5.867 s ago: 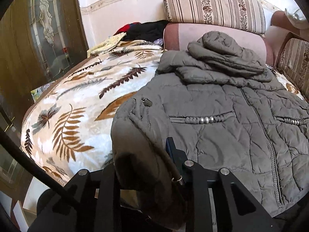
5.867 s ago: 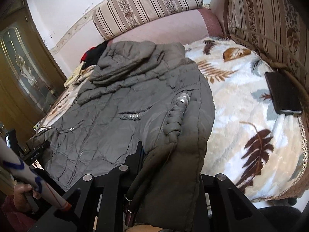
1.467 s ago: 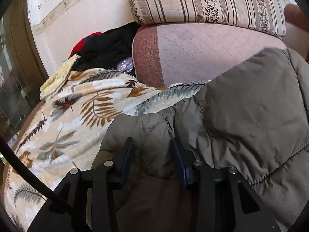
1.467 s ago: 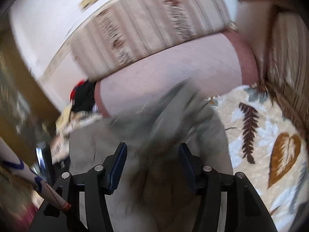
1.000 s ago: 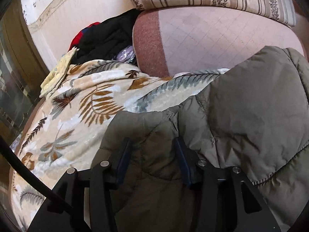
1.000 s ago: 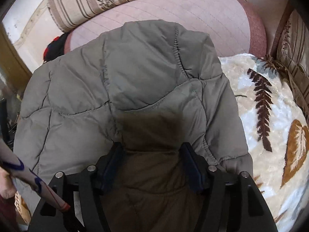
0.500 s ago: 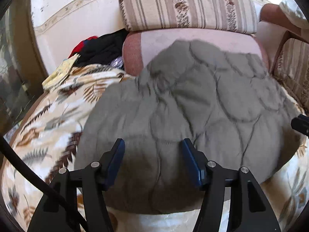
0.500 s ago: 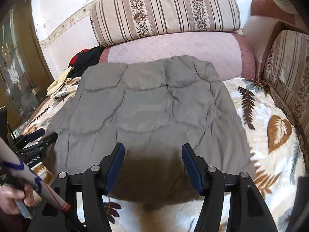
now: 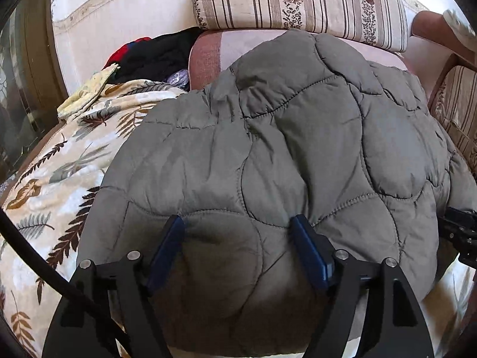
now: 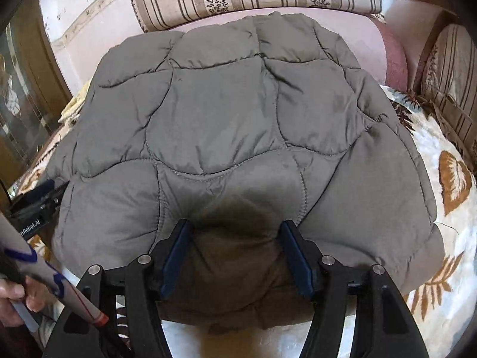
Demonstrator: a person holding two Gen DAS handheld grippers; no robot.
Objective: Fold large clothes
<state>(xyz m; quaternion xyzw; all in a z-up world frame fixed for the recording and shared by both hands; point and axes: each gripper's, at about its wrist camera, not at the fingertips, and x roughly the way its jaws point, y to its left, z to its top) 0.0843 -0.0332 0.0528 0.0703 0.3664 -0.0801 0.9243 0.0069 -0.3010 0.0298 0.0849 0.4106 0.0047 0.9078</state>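
Note:
A grey quilted jacket [image 9: 298, 134] lies folded over, back side up, on the leaf-print blanket [image 9: 59, 164]; it fills the right wrist view too, jacket [image 10: 238, 104]. My left gripper [image 9: 238, 238] hovers over the jacket's near folded edge; its jaws are opening and the fabric lies between them untouched by the pads. Over the same near edge, further right, my right gripper [image 10: 235, 238] stands open with the fabric bulging between its blue pads, not pinched. Each gripper shows at the edge of the other's view: right gripper [image 9: 459, 232], left gripper [image 10: 38, 205].
A striped cushion [image 9: 298, 0] and a pink bolster [image 9: 208, 56] stand behind the jacket. Black and red clothes [image 9: 155, 53] are piled at the back left. Blanket [image 10: 447, 179] shows to the right. A hand [image 10: 15, 295] holds a handle at the lower left.
Both grippers laid the jacket's folded part down at the far end, let go and drew back to the near edge. The left jaws have spread wider.

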